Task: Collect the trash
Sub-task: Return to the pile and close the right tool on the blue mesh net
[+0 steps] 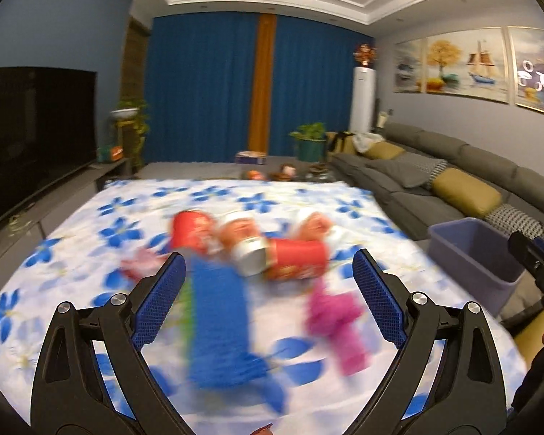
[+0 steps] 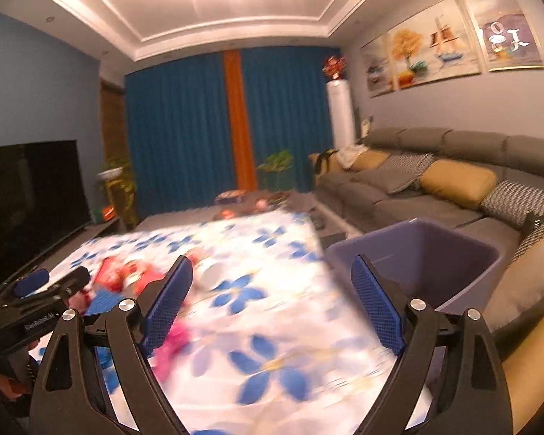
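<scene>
Both my tongs, left gripper and right gripper, gape wide and empty; trash pile clusters mid-tablecloth, purple bin waiting off its right edge for easy drops.

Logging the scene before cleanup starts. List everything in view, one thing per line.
Trash pile: several blurred pieces, red, silver, blue, pink; middle of the cloth.
Floral cloth: one, white with blue flowers; spread under the trash.
Bin: one, grey-purple; right of the cloth, by the sofa.
Sofa: one, grey, with mustard and patterned cushions; right wall.
Curtains: blue with an orange strip; far wall.
TV: one, black; left.
Paintings: three; above the sofa.
Left gripper: open, above the trash.
Right gripper: open, near the bin.
</scene>
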`<control>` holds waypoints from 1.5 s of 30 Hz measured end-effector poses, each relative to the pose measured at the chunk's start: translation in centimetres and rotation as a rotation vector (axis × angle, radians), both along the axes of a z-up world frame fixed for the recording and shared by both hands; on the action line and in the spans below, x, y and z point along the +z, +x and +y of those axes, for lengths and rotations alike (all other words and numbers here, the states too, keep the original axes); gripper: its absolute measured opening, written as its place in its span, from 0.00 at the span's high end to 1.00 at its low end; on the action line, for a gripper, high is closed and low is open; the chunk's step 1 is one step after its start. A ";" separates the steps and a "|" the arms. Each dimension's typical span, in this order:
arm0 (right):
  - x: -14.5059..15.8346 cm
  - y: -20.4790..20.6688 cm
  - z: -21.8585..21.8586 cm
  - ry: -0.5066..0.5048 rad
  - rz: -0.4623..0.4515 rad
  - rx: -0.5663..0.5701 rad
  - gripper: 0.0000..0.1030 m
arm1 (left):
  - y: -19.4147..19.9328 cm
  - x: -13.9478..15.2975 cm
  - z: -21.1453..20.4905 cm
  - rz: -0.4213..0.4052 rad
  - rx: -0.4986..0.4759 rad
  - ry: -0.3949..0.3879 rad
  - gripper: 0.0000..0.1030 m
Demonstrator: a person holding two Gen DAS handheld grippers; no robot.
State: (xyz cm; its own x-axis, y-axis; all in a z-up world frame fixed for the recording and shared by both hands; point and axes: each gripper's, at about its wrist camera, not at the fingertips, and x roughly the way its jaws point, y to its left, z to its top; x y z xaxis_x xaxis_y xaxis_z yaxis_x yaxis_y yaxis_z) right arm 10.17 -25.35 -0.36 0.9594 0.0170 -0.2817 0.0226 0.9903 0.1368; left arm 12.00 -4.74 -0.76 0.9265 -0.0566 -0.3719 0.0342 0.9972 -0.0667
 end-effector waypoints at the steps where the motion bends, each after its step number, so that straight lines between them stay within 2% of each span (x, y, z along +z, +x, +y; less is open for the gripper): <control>1: -0.6 0.3 1.1 0.008 0.024 0.026 0.16 | -0.5 -0.2 1.4 0.003 0.025 0.001 0.11; 8: -3.1 1.3 8.9 -0.025 0.117 0.217 0.17 | -2.8 -0.6 8.1 -0.006 0.175 0.022 0.11; 14: -4.5 2.4 14.8 -0.070 0.200 0.368 0.22 | -4.0 -0.5 11.9 -0.007 0.261 -0.006 0.11; 19: -5.5 2.4 18.9 -0.129 0.235 0.436 0.25 | -4.9 -0.2 14.4 -0.021 0.305 -0.042 0.11; 24: -6.6 3.2 21.2 -0.179 0.286 0.464 0.33 | -5.2 -0.2 15.7 -0.020 0.314 -0.052 0.11; 30: -7.9 4.4 22.4 -0.232 0.357 0.454 0.48 | -4.9 -0.3 16.4 -0.021 0.307 -0.060 0.11; 32: -8.2 4.9 22.4 -0.232 0.378 0.449 0.57 | -4.8 -0.4 16.3 -0.022 0.298 -0.060 0.11; 34: -8.3 5.3 22.1 -0.220 0.394 0.445 0.72 | -4.7 -0.5 16.1 -0.021 0.289 -0.058 0.11; 35: -8.4 5.4 21.9 -0.210 0.398 0.445 0.75 | -4.6 -0.5 16.0 -0.019 0.282 -0.058 0.11; 37: -8.4 5.5 21.5 -0.195 0.399 0.445 0.87 | -4.5 -0.7 15.6 -0.013 0.266 -0.058 0.11; 39: -8.2 5.4 21.0 -0.182 0.391 0.439 0.92 | -4.3 -0.9 15.0 -0.008 0.249 -0.052 0.11; 45: -6.5 4.5 18.4 -0.129 0.314 0.399 0.94 | -2.9 -1.5 13.1 0.015 0.180 -0.038 0.11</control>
State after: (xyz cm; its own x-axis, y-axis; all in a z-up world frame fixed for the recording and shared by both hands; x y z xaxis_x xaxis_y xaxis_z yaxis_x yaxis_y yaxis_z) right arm 14.65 -6.99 -6.82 0.7542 0.3103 -0.5787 -0.3397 0.9386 0.0606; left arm 9.11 8.32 -2.30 0.9173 0.0952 -0.3867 -0.1459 0.9838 -0.1039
